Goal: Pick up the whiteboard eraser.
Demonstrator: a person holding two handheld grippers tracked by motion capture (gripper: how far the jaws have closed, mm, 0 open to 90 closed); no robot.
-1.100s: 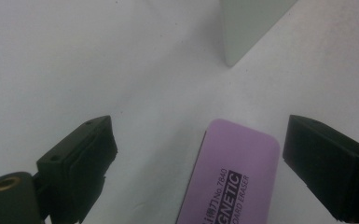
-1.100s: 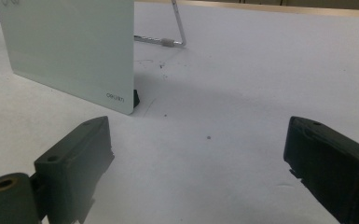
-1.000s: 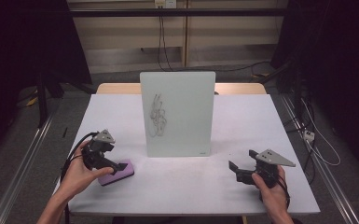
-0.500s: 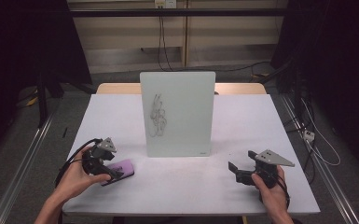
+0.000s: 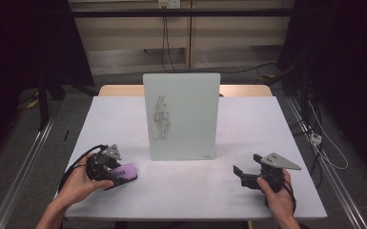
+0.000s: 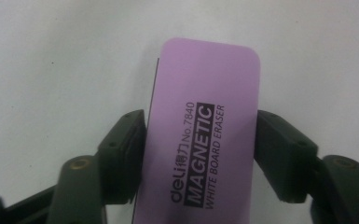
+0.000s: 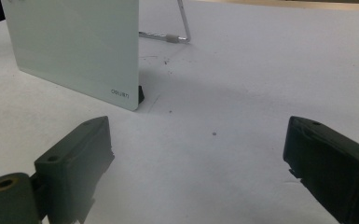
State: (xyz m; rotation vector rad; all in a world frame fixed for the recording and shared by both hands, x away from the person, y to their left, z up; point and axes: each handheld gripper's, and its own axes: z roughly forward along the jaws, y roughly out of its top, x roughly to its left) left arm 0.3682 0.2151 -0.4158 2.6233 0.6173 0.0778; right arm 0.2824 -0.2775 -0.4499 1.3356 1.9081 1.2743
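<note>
Eraser point(image 6: 200, 135) caught in the left gripper point(image 5: 106, 168), down at the near left of the table point(image 5: 276, 143).

The board point(image 5: 181, 116) stands upright in the middle of the table, with a grey scribble point(image 5: 160, 118) on its face. The right gripper point(image 5: 242, 174) rests well apart at the near right, its jaws wide open on nothing. The left jaws have just been closing, and now they press on both long sides of the purple eraser. To do this well, hold it firm and flat, lift it straight up, then rub only where the scribble is.
</note>
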